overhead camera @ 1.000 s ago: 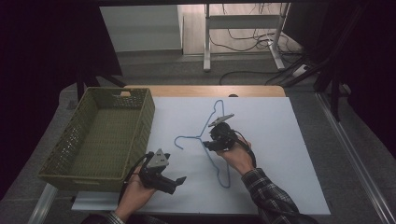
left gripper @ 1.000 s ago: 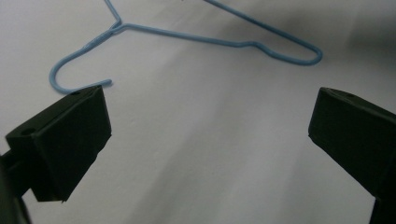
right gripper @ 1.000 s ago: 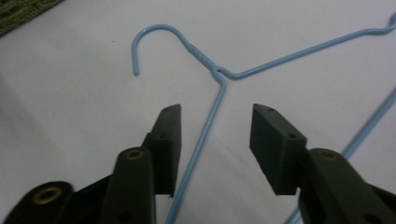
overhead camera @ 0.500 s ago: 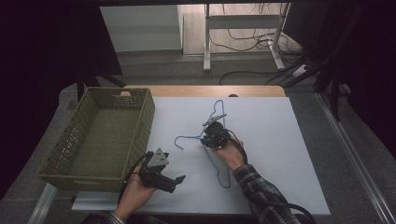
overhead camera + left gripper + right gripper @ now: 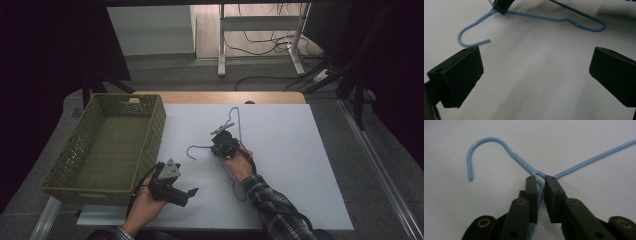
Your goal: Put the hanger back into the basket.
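A blue wire hanger lies flat on the white table sheet, its hook pointing left. My right gripper is at the hanger's neck. In the right gripper view its jaws have just been closing and my right gripper is shut on the hanger, pinching one wire just below the twisted neck. My left gripper rests near the front left of the sheet, held by a hand. In the left gripper view my left gripper is open with bare sheet between its jaws, and the hanger lies ahead.
A green woven basket stands at the left, overhanging the sheet's left edge. A wooden strip runs along the table's far edge. Beyond it are a dark floor, cables and desk legs.
My right gripper has slid a little left along the hanger to its neck and lowered onto it. My left gripper has stayed where it was.
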